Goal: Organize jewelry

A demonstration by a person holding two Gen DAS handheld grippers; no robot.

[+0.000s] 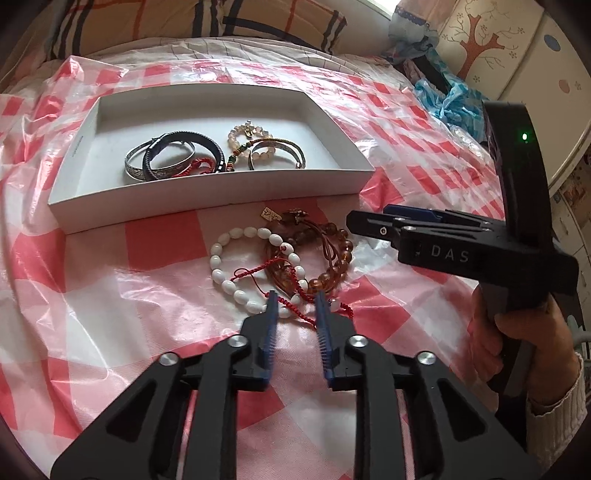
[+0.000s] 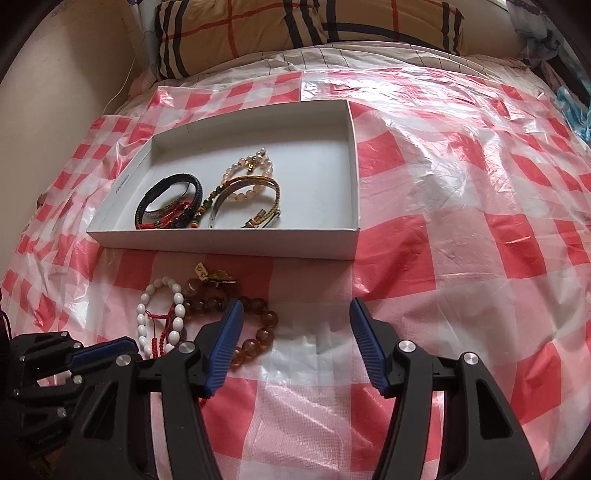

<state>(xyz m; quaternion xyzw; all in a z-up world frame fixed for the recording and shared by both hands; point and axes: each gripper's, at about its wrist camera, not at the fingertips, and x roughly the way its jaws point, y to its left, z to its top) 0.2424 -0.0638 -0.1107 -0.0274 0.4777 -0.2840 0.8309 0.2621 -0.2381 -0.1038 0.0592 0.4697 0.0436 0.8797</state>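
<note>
Just before the shallow white cardboard box (image 1: 207, 192), the left gripper (image 1: 295, 308), fingers apart, straddles the red knotted cord bracelet (image 1: 291, 301), apparently needing closure then lifting; the right gripper (image 2: 295, 319) hovers open.

Bed dressed for sorting
Red-and-white checked plastic sheet (image 2: 461, 206) covers the bed; a plaid pillow (image 2: 306, 33) lies beyond it, crumpled blue plastic (image 1: 448, 101) beside it.

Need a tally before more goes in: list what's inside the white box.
In the white box: a dark band over a silver bangle, red cord, pale bead bracelet and gold-trimmed bangle. Overlaps and the near wall hide anything beneath.
</note>
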